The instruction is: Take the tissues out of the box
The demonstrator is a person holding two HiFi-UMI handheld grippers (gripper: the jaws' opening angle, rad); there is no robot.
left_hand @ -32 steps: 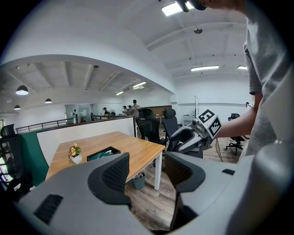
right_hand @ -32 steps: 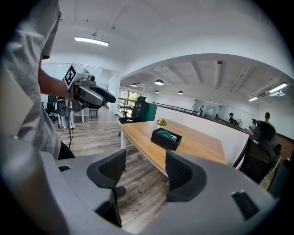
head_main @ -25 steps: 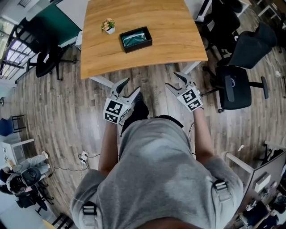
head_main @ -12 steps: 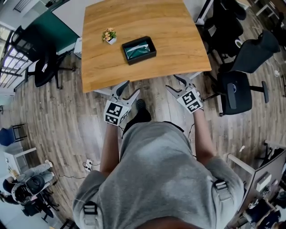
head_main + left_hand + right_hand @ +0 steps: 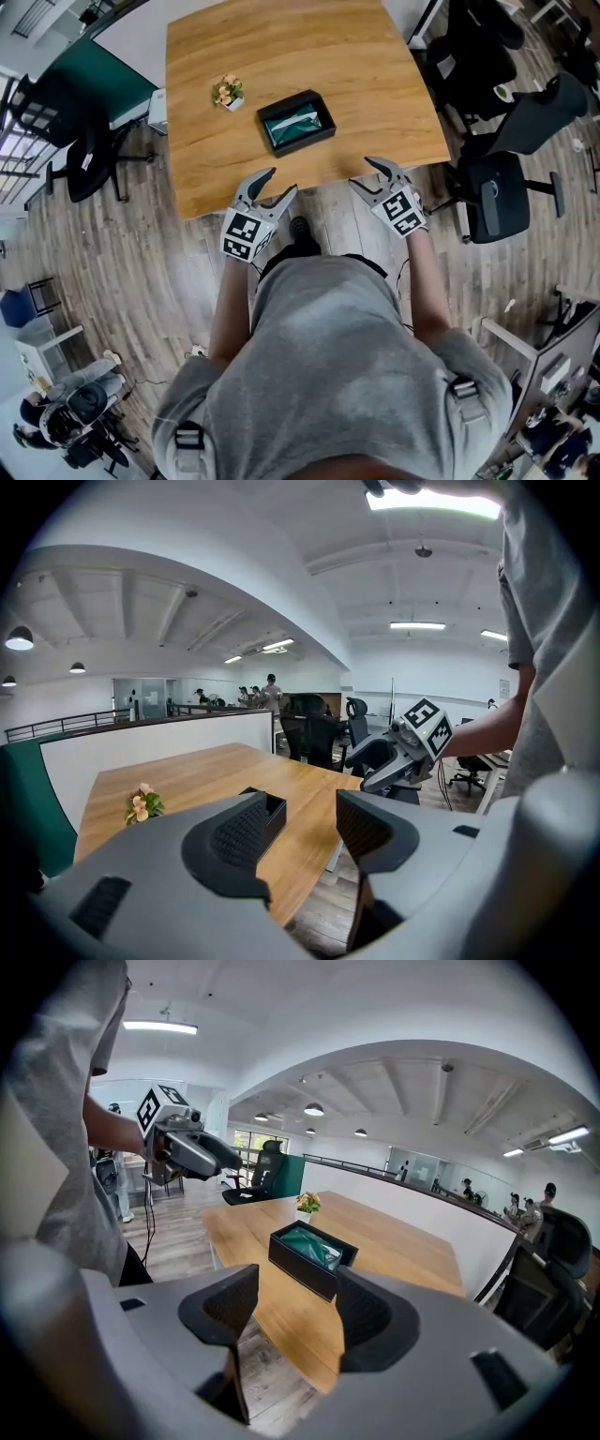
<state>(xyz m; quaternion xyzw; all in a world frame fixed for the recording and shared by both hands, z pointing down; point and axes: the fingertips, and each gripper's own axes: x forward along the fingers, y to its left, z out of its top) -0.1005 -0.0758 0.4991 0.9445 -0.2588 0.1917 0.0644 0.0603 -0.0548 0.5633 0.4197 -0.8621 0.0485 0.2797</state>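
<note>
No readable text, brand, number or sign appears on anything in view.

Ahead of the right gripper's jaws, the table is smooth, faintly sheened wood. The box on it is matt black, and its tissue pack looks like glossy green film. That gripper and the left gripper look like matt grey plastic, with ribbed black pads.

Bare tabletop lay between its near edge and the open-topped box, giving the left gripper and right gripper, both with jaws apart and empty, a straight way in. Only a small flower pot stood near the box's far-left side, not touching it. Office chairs crowded the table's right side.
</note>
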